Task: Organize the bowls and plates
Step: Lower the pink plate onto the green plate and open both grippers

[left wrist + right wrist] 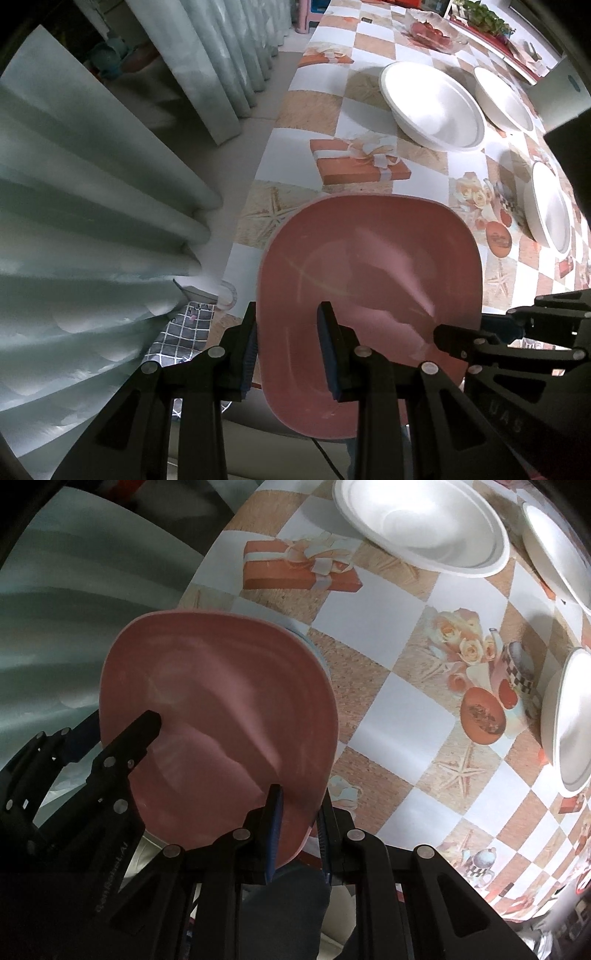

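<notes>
A pink squarish plate [369, 273] lies at the near edge of the table, also in the right wrist view [218, 709]. A pale blue plate edge [314, 646] shows under it. My left gripper [290, 325] straddles the plate's left rim, one finger outside and one over the plate, jaws apart. My right gripper [299, 805] straddles the plate's right near rim with a narrow gap; whether it pinches the rim is unclear. Three white bowls [432, 105] [502, 98] [546, 206] stand farther back on the table.
The checkered tablecloth [347, 92] has printed gift boxes and flowers. Pale green curtains [92, 221] hang at the left past the table edge. A glass dish with red food [432, 33] and a planter [484, 18] stand at the far end.
</notes>
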A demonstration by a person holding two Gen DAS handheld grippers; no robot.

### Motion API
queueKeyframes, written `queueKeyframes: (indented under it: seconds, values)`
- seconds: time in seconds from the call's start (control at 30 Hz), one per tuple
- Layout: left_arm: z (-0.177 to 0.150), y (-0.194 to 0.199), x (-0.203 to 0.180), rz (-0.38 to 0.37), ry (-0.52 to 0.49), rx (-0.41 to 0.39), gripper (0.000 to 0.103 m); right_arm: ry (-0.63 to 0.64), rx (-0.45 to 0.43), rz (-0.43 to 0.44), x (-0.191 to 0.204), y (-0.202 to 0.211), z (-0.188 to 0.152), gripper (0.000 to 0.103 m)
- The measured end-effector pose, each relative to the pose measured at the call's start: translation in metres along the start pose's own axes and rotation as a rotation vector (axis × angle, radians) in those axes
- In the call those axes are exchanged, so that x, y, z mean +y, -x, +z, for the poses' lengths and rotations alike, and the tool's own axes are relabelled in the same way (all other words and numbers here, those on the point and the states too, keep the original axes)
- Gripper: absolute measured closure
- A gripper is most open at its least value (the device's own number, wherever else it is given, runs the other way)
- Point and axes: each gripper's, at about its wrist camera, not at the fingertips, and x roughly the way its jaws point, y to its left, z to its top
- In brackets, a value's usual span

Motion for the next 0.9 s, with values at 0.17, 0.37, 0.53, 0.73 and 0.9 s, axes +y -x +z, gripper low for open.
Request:
queueKeyframes:
  seconds: [0.17, 0.37, 0.53, 0.73, 0.9]
  values:
    - [-0.001, -0.005, 0.0, 0.011, -0.005, 0.003, 0.064, 0.0, 0.019, 0.007, -0.004, -0.003, -0.004, 0.083]
    - [-0.002, -0.005, -0.003, 0.002, -0.018, -0.01, 0.048, -0.003, 0.022, 0.011, -0.009, -0.005, -0.002, 0.083]
    - [0.0, -0.001, -0.001, 0.035, -0.012, -0.033, 0.029, -0.021, 0.016, 0.011, -0.019, 0.002, -0.001, 0.082]
    - [0.008, -0.011, 0.021, 0.005, 0.102, 0.039, 0.022, -0.058, -0.02, 0.005, -0.043, 0.015, -0.002, 0.009]
    - [0.01, -0.01, 0.023, -0.01, 0.105, 0.045, 0.016, -0.09, -0.049, 0.026, -0.064, 0.028, -0.01, 0.001]
